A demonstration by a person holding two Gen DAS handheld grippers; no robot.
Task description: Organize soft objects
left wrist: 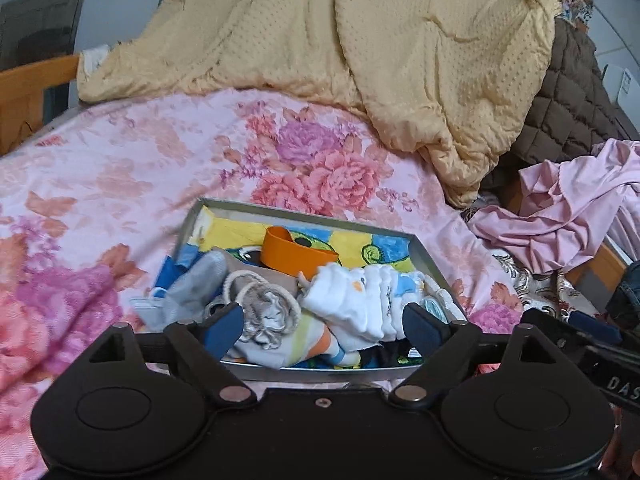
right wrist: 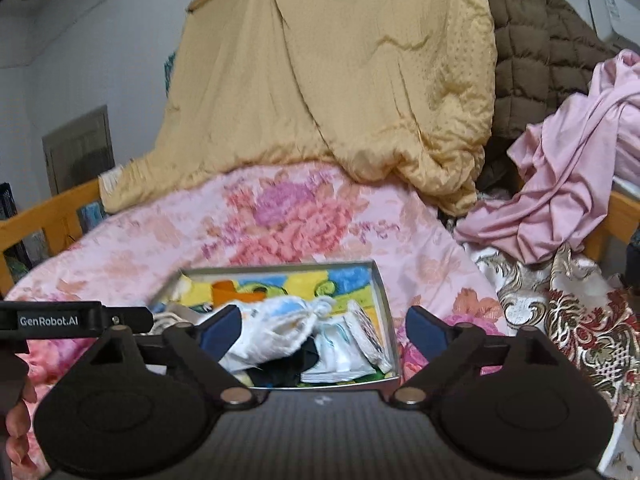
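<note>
A shallow metal tray (left wrist: 428, 256) sits on a pink floral bedspread (left wrist: 100, 168), and both grippers hang just above its near edge. The left gripper (left wrist: 322, 322) has its blue-padded jaws spread wide with nothing gripped; between and beyond them lie the soft things heaped in the tray: a white bundle of baby socks (left wrist: 360, 300), a grey sock (left wrist: 200, 284), a grey-and-cream knitted piece (left wrist: 264, 308), and a striped sock (left wrist: 304, 344) whose lower end is cut off by the tray rim. An orange plastic piece (left wrist: 296, 254) rests farther back on a bright cartoon-printed lining, mostly covered by the pile. The right gripper (right wrist: 322, 330) is likewise wide open and empty, its left pad just beside the white bundle (right wrist: 280, 328) without pressing it. From this side some flat white packets (right wrist: 344, 356) show at the tray's right end, their print too blurred to read, and a dark item beneath the bundle cannot be identified. The tray's near wall is hidden behind each gripper body. Behind the tray a yellow quilt (left wrist: 360, 60) is heaped up, with a brown quilted cover (left wrist: 568, 100) and a crumpled pink garment (left wrist: 572, 216) to the right, both cut off by the frame. Part of a hand (right wrist: 18, 432) shows at the lower left of the right view.
</note>
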